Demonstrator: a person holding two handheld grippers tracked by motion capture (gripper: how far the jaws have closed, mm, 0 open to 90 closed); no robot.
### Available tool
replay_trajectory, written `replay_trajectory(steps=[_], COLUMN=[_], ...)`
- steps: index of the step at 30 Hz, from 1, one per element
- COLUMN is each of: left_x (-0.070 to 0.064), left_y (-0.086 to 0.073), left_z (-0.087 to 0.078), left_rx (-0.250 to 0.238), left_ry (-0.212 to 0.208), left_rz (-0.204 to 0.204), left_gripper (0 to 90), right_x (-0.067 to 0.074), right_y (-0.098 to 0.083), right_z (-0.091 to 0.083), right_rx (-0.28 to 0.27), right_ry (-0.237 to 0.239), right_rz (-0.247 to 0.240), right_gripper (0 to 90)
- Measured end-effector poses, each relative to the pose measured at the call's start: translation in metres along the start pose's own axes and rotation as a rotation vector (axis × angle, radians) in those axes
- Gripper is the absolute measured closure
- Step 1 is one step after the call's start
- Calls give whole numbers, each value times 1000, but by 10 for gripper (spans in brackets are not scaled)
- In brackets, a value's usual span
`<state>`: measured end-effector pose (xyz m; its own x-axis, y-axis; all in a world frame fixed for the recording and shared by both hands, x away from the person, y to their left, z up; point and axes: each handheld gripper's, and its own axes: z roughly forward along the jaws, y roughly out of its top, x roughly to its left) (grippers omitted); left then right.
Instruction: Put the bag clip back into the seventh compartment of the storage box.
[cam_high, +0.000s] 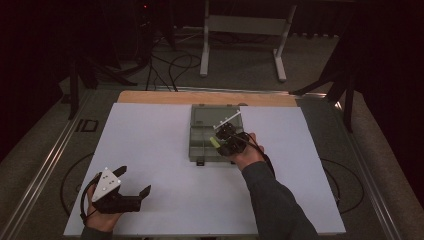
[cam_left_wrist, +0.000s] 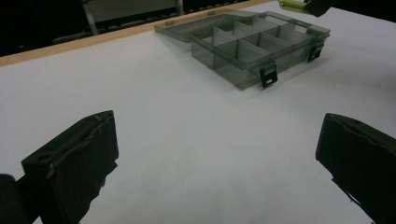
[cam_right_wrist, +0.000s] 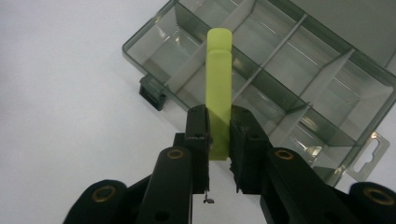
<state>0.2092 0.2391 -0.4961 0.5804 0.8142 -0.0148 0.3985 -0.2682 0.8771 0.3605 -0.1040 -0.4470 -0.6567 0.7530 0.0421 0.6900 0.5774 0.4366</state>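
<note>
Right fingers (cam_right_wrist: 198, 130) pinching yellow-green stick (cam_right_wrist: 218, 84) over open compartment box (cam_right_wrist: 299, 65)

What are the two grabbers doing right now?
Left gripper: open, holding nothing, over the white table.
Right gripper: shut on a yellow-green stick, above the open compartment box.

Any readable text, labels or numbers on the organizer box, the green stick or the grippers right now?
None can be read. The clear compartment box, the yellow-green stick clamped in the right gripper, the open left gripper and the white table cover bear no visible lettering.
</note>
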Motion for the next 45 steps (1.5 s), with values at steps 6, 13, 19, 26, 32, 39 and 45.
replay_trajectory(steps=[6,13,19,26,32,39,45], left_x=[0,0,0,0,-1,0,0], left_y=[0,0,0,0,0,0,-1], left_z=[0,0,0,0,0,0,1], left_rx=[0,1,0,-2,-4,-1,2], left_ry=[2,2,1,0,0,-1,-2], left_rz=[-1,0,0,-1,-2,-2,-1], left_gripper=[0,0,0,0,0,0,0], right_x=[-7,-13,-18,-21,-22,-24,-25], right_y=[-1,-2,-3,-3,-2,-2,-3], right_z=[0,1,3,5,8,12,14], right_rx=[-7,-4,9,16,21,32,41], right_ry=[-9,-20,-30,-32,-32,-32,-32], right_rz=[24,47,60,75,83,85,89], right_gripper=[778,779,778,778,778,778,778])
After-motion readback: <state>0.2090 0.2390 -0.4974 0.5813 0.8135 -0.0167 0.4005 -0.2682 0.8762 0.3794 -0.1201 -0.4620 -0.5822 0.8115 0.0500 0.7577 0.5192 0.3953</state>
